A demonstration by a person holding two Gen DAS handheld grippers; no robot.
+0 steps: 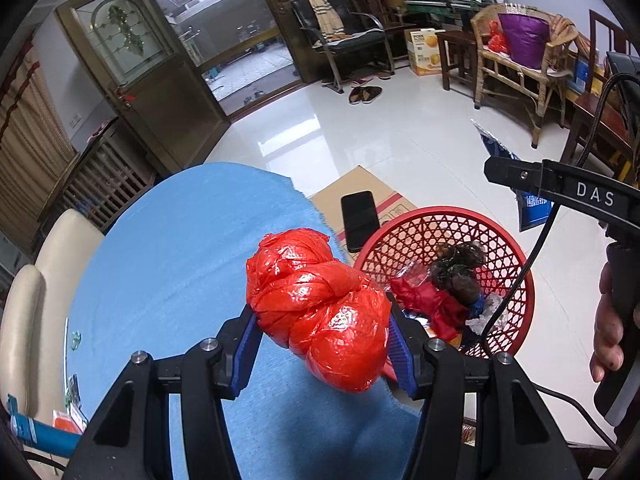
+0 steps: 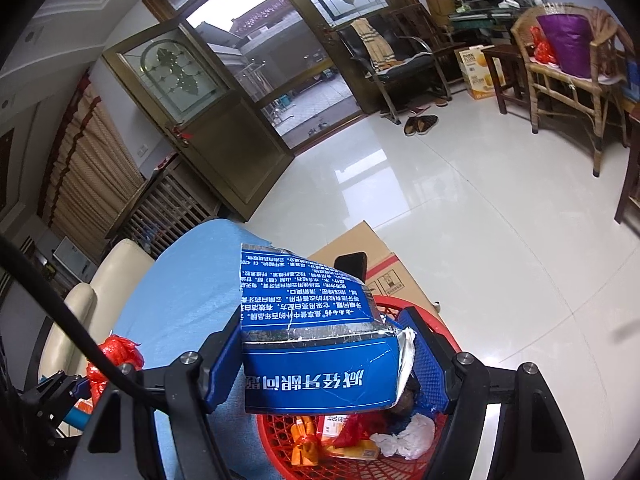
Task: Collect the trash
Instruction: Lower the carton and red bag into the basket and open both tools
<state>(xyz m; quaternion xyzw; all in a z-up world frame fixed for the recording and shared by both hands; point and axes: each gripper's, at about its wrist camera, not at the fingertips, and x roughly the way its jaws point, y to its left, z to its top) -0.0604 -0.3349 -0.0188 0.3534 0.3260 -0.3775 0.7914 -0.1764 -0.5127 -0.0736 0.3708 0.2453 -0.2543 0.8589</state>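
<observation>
Left wrist — phone [image 1: 360,220] beside basket [image 1: 508,240]

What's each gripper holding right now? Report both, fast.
Left gripper: closed on the knotted red plastic bag.
Right gripper: closed on the torn blue carton, above the red basket.

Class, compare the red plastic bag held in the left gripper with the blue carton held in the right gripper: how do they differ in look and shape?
The red plastic bag is soft, glossy film twisted into a knotted lump; the blue carton is stiff printed card with flat faces, torn open along one edge. The bag is plain red, while the carton carries white Chinese lettering. Both are clamped between a gripper's blue pads, near the red basket of trash.
</observation>
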